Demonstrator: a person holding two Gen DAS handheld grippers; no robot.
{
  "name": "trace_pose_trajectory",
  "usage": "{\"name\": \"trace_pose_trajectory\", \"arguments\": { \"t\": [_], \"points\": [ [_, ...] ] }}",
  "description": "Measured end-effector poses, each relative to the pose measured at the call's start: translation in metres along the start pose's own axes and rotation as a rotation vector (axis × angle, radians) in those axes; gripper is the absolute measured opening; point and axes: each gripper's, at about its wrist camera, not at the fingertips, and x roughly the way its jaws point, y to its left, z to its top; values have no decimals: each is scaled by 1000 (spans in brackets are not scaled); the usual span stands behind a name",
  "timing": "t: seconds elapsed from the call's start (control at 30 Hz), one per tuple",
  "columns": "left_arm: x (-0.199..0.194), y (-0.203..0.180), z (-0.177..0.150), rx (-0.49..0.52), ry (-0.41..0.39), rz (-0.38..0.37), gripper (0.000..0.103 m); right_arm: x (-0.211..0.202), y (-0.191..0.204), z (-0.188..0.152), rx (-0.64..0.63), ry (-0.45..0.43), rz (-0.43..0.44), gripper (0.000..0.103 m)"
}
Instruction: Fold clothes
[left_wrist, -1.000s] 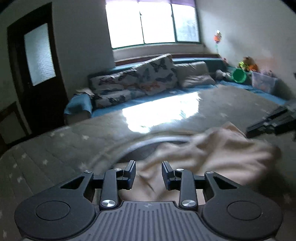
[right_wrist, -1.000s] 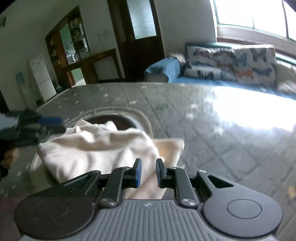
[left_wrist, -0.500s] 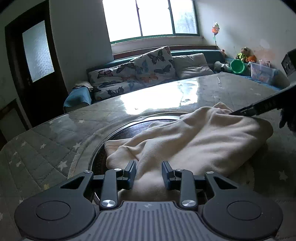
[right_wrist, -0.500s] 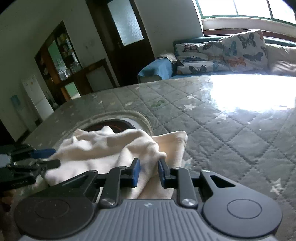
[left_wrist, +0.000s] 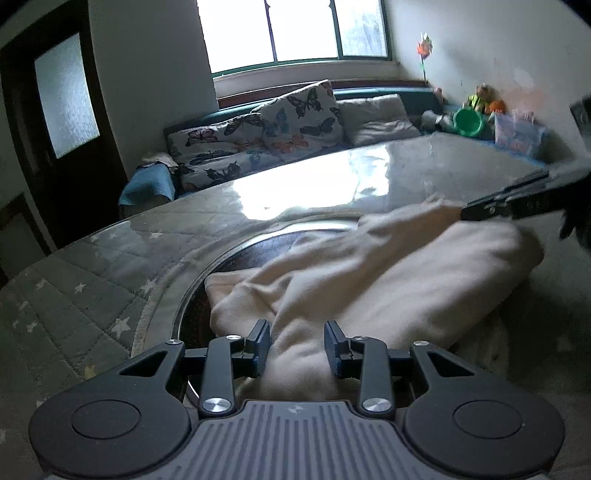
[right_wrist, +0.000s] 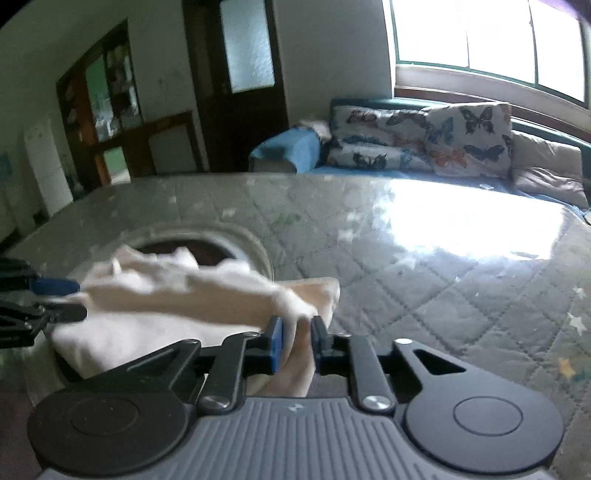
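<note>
I count one garment: a single cream cloth (left_wrist: 369, 280), bunched into a thick roll on the quilted table cover (left_wrist: 92, 295), lying partly over the round dark opening (left_wrist: 255, 254) in the middle of the table. Its long axis runs from my left gripper to my right, so in the left wrist view it stretches from the near centre up toward the right edge, and in the right wrist view the same cloth (right_wrist: 177, 295) runs from the near centre out to the left. I cannot tell which end is collar or hem.

Two grippers, one at each end. The left gripper (left_wrist: 297, 349) has a fold of the cloth filling the gap between its fingers, which stand moderately apart with the fabric pressed against both pads. The right gripper (right_wrist: 297, 345) is pinched narrowly on a thin fold at the other end; its blue-padded fingers (right_wrist: 275, 343) have the cloth squeezed between them. Each gripper also shows in the other's view, dark and blurred at the far end of the roll.

Further out I count one sofa (left_wrist: 369, 96) under one window (left_wrist: 295, 29), carrying two butterfly-print cushions (left_wrist: 299, 114) and one plain one. One dark door with frosted glass (right_wrist: 247, 44) stands to the left of the sofa, and a green bowl (left_wrist: 468, 123) sits among toys in the corner.
</note>
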Motion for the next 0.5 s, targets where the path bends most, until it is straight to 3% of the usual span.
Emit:
{"name": "trace_pose_trajectory", "arguments": {
  "t": [0.13,0.27,0.4,0.5],
  "points": [
    [-3,12,18,-41,-31,-42,34,-8,10,10,-21,-48,5,17],
    [18,26,31,-97,8,-44,30,2,25,15,-62,-43,49,17],
    [33,36,32,-93,27,48,31,18,37,10,-101,-9,54,17],
    [43,40,30,-68,46,59,31,27,42,5,-113,18,61,17]
  ]
}}
